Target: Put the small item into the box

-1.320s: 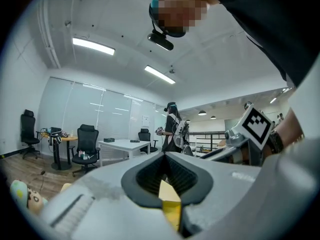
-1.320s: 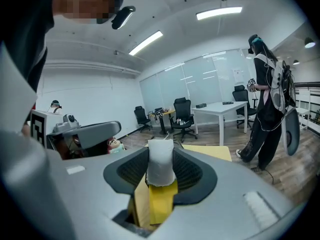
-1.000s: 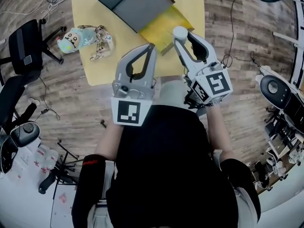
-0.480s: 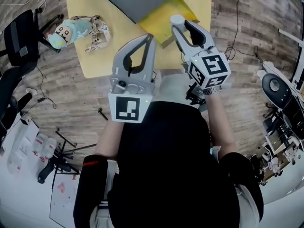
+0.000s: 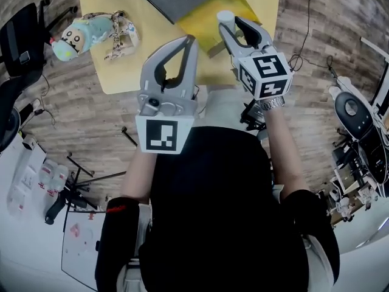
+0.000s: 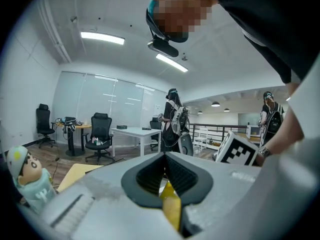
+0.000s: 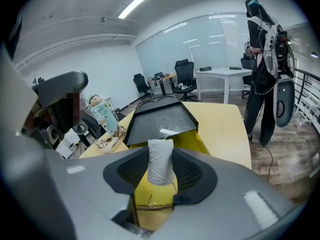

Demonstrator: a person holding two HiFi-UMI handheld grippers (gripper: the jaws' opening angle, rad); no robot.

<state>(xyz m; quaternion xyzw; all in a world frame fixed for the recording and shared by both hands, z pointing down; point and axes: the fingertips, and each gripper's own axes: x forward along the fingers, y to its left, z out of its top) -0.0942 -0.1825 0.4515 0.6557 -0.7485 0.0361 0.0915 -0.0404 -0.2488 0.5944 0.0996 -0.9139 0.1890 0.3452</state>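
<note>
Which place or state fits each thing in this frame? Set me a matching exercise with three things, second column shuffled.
Things:
1. white roll
2. plush doll
3. left gripper

Places or states:
A. jaws together, nothing held
B. lying near the left edge of the table
C. clamped between the jaws of the right gripper

Pairs: 1-C, 2-B, 3-A
</note>
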